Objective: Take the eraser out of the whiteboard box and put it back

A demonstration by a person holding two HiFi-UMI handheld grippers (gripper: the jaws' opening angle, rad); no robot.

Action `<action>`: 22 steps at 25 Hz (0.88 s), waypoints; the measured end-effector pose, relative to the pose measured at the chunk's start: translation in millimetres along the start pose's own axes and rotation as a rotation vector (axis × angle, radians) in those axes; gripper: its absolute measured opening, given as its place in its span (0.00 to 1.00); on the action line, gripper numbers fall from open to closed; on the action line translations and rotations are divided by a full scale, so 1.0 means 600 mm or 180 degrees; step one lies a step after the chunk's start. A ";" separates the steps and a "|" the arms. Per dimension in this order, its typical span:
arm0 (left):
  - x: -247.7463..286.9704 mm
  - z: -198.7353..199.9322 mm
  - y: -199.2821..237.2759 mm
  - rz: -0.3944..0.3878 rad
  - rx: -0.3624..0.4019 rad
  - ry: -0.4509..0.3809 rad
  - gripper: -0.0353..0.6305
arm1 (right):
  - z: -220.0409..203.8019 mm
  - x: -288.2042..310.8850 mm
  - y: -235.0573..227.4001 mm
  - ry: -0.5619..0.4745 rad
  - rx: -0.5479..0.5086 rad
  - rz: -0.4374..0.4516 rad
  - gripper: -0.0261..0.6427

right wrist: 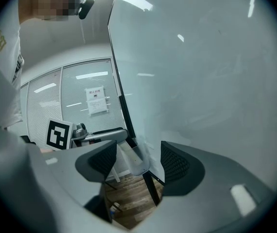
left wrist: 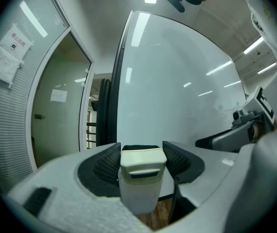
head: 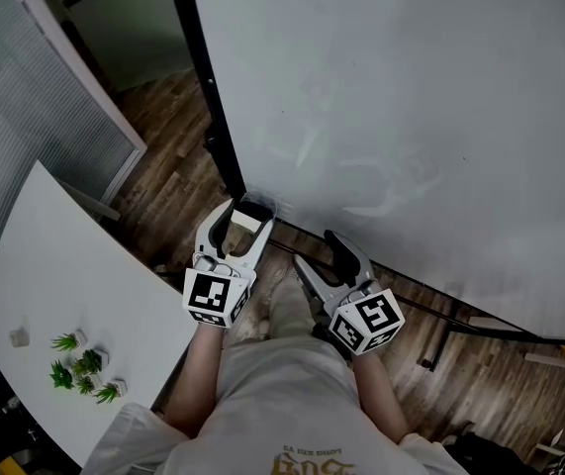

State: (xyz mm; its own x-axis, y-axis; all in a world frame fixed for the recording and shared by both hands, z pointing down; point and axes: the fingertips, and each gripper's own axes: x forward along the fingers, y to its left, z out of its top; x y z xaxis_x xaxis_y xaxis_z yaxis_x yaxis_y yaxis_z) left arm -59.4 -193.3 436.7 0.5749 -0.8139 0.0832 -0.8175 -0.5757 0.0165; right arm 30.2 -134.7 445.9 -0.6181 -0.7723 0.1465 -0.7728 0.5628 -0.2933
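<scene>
Left tool [head: 244, 218] grips the eraser [left wrist: 143, 178] at the whiteboard's [head: 411, 117] lower corner.
The whiteboard's clear box [right wrist: 136, 161] hangs at that edge, and the eraser is just beside it, clamped across its sides at a middling spread. I cannot tell whether it is clear of the box. This looks like the eraser's return, so next it needs lining up over the box mouth, lowering and releasing. Right tool [head: 317, 248] stands wide and empty nearby.

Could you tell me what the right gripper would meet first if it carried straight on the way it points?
Most likely the clear whiteboard box, seen between its open jaws against the whiteboard; depth is hard to judge.
</scene>
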 end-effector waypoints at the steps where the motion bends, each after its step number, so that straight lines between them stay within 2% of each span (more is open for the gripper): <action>1: 0.001 -0.003 -0.001 -0.0006 -0.0003 0.0008 0.45 | 0.001 -0.001 -0.001 -0.0009 -0.0007 -0.0004 0.47; 10: 0.011 -0.019 0.001 -0.0026 -0.0008 0.0070 0.45 | 0.001 0.008 -0.007 -0.0006 -0.0012 0.0011 0.47; 22: 0.013 -0.024 -0.001 -0.0080 -0.0030 0.0015 0.45 | -0.005 0.011 -0.013 0.0035 0.0026 0.0003 0.47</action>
State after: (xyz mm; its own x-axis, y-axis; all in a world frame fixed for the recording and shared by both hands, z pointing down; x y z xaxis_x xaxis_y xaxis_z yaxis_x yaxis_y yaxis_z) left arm -55.0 -198.5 451.8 0.5953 -0.7988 0.0875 -0.8030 -0.5953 0.0281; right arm 31.5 -143.5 452.1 -0.6203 -0.7685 0.1567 -0.7711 0.5610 -0.3012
